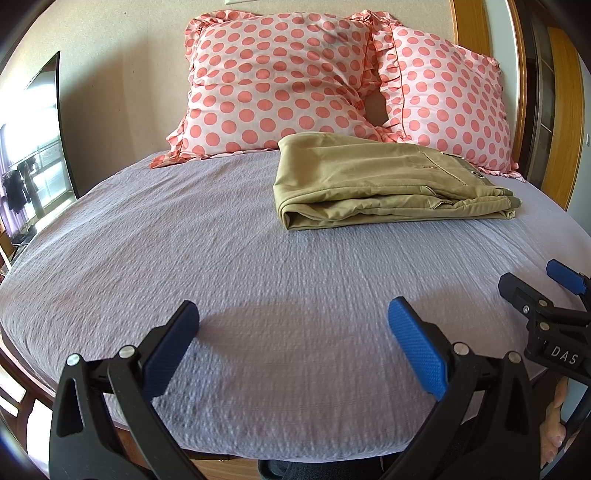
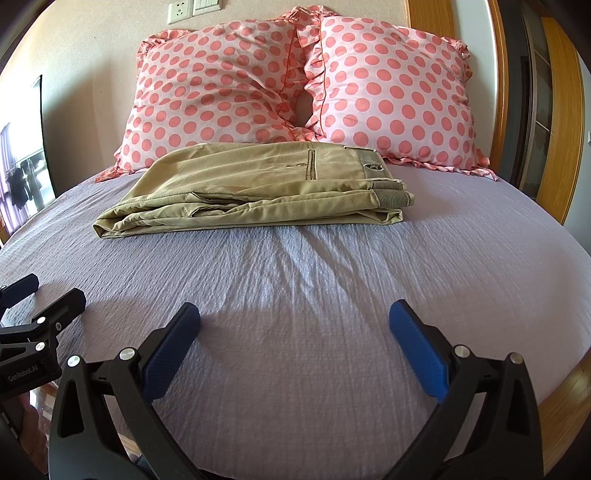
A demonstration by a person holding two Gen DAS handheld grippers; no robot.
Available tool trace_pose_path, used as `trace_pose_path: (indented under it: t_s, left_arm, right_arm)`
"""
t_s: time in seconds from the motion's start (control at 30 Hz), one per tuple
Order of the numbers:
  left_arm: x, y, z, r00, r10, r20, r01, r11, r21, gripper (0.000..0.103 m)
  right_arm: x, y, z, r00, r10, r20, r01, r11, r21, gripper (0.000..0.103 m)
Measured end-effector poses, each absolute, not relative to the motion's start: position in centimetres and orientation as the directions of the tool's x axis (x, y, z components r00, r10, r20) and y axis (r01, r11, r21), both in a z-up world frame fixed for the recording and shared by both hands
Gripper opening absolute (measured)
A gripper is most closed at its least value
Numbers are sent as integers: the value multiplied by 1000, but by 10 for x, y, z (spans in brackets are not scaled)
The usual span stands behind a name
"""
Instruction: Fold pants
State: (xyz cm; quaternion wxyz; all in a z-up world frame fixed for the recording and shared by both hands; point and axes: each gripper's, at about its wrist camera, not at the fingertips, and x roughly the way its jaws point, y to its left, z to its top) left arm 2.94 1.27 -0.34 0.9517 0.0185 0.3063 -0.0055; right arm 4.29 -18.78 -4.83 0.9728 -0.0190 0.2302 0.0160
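Khaki pants point(image 1: 388, 184) lie folded in a flat stack on the lilac bed sheet point(image 1: 258, 295), just in front of the pillows; they also show in the right wrist view point(image 2: 251, 188), waistband to the right. My left gripper point(image 1: 293, 325) is open and empty over the near part of the bed, well short of the pants. My right gripper point(image 2: 295, 325) is open and empty, also near the bed's front edge. The right gripper shows at the right edge of the left wrist view point(image 1: 532, 280), the left gripper at the left edge of the right wrist view point(image 2: 48, 291).
Two pink polka-dot pillows point(image 2: 221, 85) point(image 2: 391, 92) lean against the wall at the head of the bed. A wooden door frame point(image 2: 557, 129) stands to the right. A window point(image 1: 33, 158) is at the left. A wall socket point(image 2: 179, 11) sits above the pillows.
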Motion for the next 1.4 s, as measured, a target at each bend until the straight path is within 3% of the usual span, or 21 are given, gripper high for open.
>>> trace_pose_path:
  t_s: [1.4]
  left_arm:
    - [30, 8, 0, 800, 2, -600, 18, 999, 27, 101]
  right_arm:
    - [43, -188, -48, 894, 23, -448, -40, 999, -30, 102]
